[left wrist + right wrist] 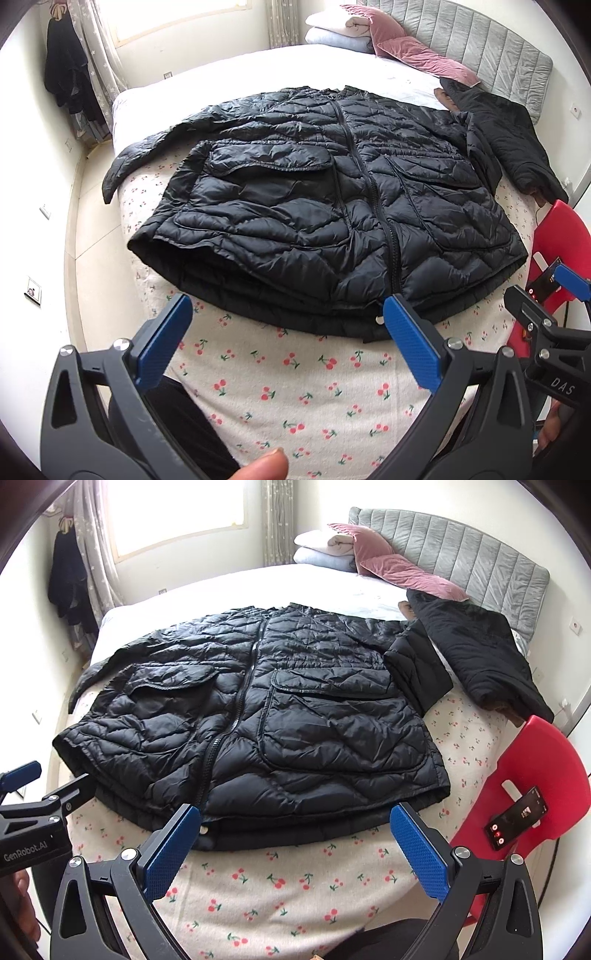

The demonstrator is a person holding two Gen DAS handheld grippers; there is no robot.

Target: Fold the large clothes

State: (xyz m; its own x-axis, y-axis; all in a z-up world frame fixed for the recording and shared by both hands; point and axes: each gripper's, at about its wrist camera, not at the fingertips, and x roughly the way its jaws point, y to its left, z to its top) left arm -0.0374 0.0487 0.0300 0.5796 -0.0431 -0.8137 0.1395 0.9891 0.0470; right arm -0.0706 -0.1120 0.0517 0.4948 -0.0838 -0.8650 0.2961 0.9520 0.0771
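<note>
My left gripper (288, 306) has matt black plastic arms, bright metal screw heads and blue pads (410, 343) with a fine dimpled grip; my right gripper (295, 818) looks the same. The black puffer jacket (325, 206) is quilted, slightly glossy, crinkled cloth. The cherry-print blanket (295, 387) looks soft and matt. The red chair (535, 775) is smooth, shiny plastic. The grey headboard (461, 550) is padded, ribbed fabric, and the pink cushion (399, 568) looks velvety.

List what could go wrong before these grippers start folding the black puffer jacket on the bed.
The jacket is slick and puffy, so a pinch may slip off. Its left sleeve hangs over the bed edge and could drag it sideways. The second dark garment lies against the right sleeve and may get caught in the fold.
</note>
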